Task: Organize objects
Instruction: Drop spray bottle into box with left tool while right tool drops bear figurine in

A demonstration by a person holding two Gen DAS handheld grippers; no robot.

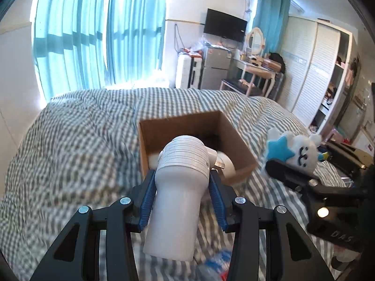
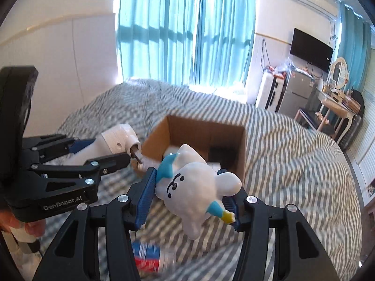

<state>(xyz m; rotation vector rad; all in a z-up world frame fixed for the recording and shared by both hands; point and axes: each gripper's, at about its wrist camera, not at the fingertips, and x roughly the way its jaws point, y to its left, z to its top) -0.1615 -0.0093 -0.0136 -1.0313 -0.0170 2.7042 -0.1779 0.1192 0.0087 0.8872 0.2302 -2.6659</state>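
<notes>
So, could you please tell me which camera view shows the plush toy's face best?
The right wrist view: the plush toy fills the centre, face toward the camera, clamped in the right hand-held gripper. The left wrist view shows it smaller, off to the right, face still visible.

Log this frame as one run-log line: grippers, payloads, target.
left gripper: shut on white plug adapter | right gripper: shut on plush toy | target: cardboard box on striped bed, open, partly filled | both payloads near box, unreleased

white plug adapter (image 1: 180,187), white-blue plush (image 2: 194,187) held near open cardboard box (image 1: 225,138).
</notes>
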